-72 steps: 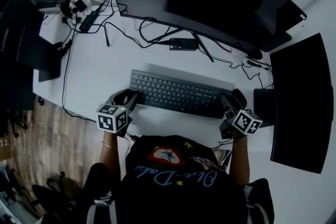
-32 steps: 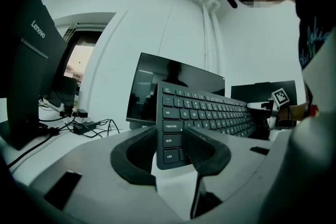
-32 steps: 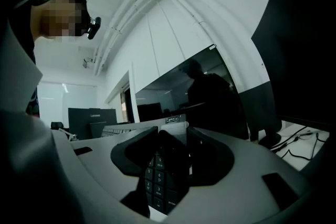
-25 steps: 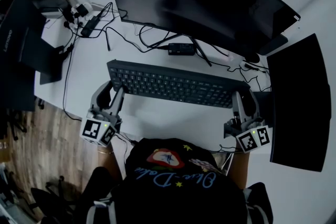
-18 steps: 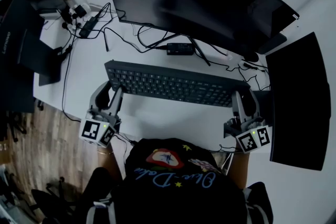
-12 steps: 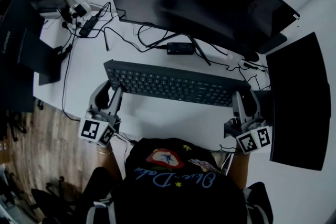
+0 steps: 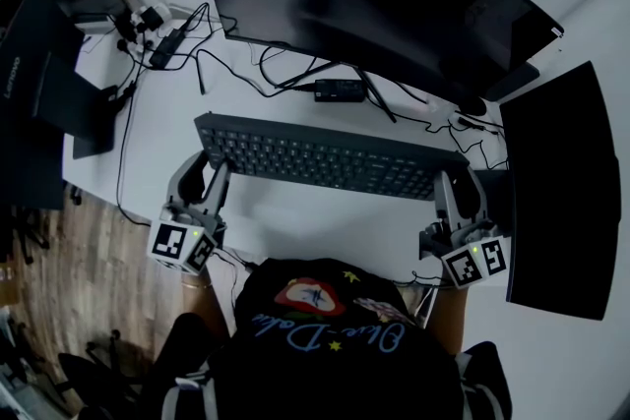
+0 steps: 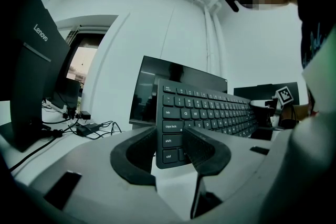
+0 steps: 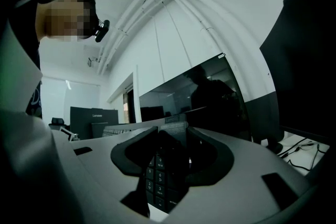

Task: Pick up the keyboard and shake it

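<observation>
A dark grey keyboard (image 7: 325, 157) hangs level above the white desk (image 7: 325, 226), held at both ends. My left gripper (image 7: 204, 174) is shut on its left end; in the left gripper view the keyboard (image 8: 210, 110) sits between the pads of the left gripper (image 8: 170, 141) by the shift and ctrl keys. My right gripper (image 7: 459, 189) is shut on the right end. In the right gripper view the number-pad edge of the keyboard (image 9: 160, 176) is clamped in the right gripper (image 9: 170, 147).
A wide curved monitor (image 7: 394, 5) stands behind the keyboard, and a second dark screen (image 7: 561, 192) stands at the right. A Lenovo screen (image 7: 39, 74) is at the left desk edge. Cables and a black adapter (image 7: 340, 90) lie under the monitor.
Since the earliest frame the keyboard has left the desk and risen toward the camera in both grippers. Over the last second it has only drifted slightly left.
</observation>
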`<state>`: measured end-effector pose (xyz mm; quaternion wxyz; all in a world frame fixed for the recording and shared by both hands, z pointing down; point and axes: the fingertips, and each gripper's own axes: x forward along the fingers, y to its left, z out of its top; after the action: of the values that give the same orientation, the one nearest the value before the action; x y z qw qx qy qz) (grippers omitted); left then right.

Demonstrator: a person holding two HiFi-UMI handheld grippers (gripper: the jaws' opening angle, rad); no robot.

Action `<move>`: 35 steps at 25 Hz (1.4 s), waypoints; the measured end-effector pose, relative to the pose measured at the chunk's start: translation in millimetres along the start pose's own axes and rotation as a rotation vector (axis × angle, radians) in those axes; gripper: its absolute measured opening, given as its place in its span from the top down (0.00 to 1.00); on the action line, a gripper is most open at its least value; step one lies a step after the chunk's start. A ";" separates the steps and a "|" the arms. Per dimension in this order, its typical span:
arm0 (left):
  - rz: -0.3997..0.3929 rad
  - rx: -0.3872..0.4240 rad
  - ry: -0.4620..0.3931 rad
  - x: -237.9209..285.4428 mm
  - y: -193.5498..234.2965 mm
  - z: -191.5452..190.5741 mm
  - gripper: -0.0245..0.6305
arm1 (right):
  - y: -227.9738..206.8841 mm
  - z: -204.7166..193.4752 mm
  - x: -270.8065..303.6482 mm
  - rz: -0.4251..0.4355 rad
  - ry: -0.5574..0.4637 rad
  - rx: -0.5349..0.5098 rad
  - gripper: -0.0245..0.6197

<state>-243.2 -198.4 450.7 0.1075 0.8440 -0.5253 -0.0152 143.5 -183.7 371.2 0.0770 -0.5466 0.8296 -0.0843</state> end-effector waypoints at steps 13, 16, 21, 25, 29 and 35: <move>0.006 -0.011 0.073 1.9 -6.4 -15.8 0.75 | -11.7 -11.5 -6.0 -0.026 0.039 0.041 0.71; 0.014 -0.016 0.081 0.9 -10.7 -19.4 0.75 | -15.9 -14.0 -6.0 -0.022 0.056 0.050 0.71; 0.035 -0.042 0.110 -6.6 -17.0 -27.6 0.75 | -20.0 -18.8 -8.0 -0.013 0.092 0.063 0.71; 0.056 -0.059 0.140 -9.3 -23.9 -36.2 0.75 | -26.8 -23.9 -10.5 -0.004 0.124 0.074 0.71; 0.042 -0.099 0.170 -7.6 -34.1 -46.9 0.75 | -36.5 -33.8 -16.8 -0.025 0.162 0.095 0.71; 0.056 -0.117 0.266 -9.1 -38.4 -70.4 0.75 | -48.9 -52.0 -24.6 -0.056 0.224 0.128 0.71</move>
<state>-203.6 -162.4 511.1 0.2258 0.8158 -0.5279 0.0692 185.4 -177.3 433.7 0.0161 -0.5507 0.8102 -0.1999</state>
